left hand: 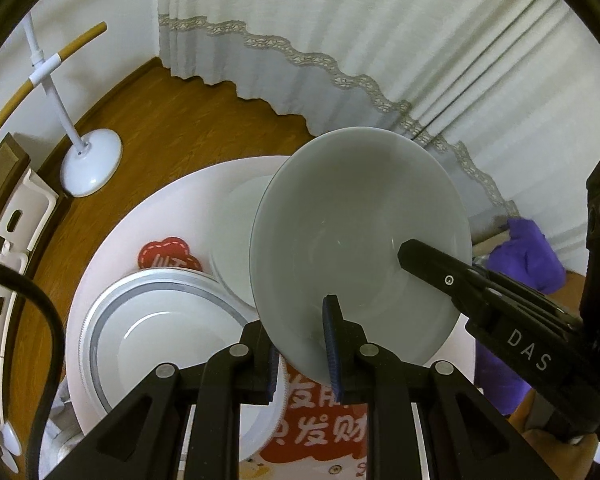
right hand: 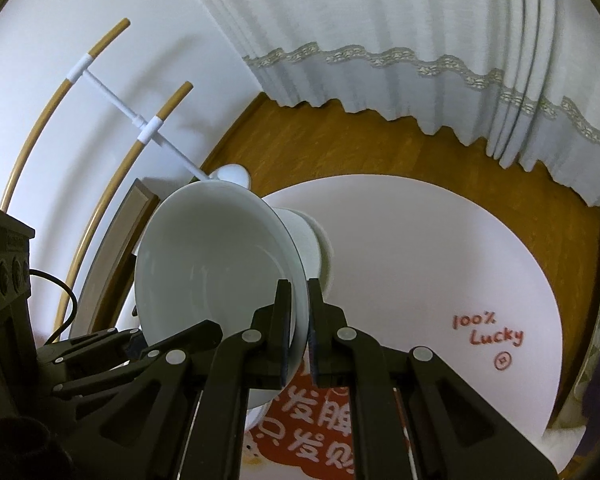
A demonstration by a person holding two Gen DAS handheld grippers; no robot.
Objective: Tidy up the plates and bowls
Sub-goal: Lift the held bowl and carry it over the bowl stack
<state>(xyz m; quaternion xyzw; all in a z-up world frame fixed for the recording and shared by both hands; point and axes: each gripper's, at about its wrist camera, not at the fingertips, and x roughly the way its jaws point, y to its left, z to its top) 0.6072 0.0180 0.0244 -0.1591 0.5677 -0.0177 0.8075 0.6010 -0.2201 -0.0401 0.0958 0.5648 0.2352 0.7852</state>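
Above the round table (left hand: 100,280), one pale bowl (left hand: 360,248) is pinched at its rim by both tools: left gripper (left hand: 304,344) clamps the near edge, right gripper (right hand: 299,320) grips it too. Down below I count one silver-rimmed plate (left hand: 160,340) and one plain white plate (left hand: 236,232).

We see our left tool (left hand: 305,346) pinching the near rim of a tilted pale bowl (left hand: 360,240) above the round tabletop (left hand: 140,232), our right tool (left hand: 428,264) gripping its far side, a silver-rimmed plate (left hand: 156,320) below.
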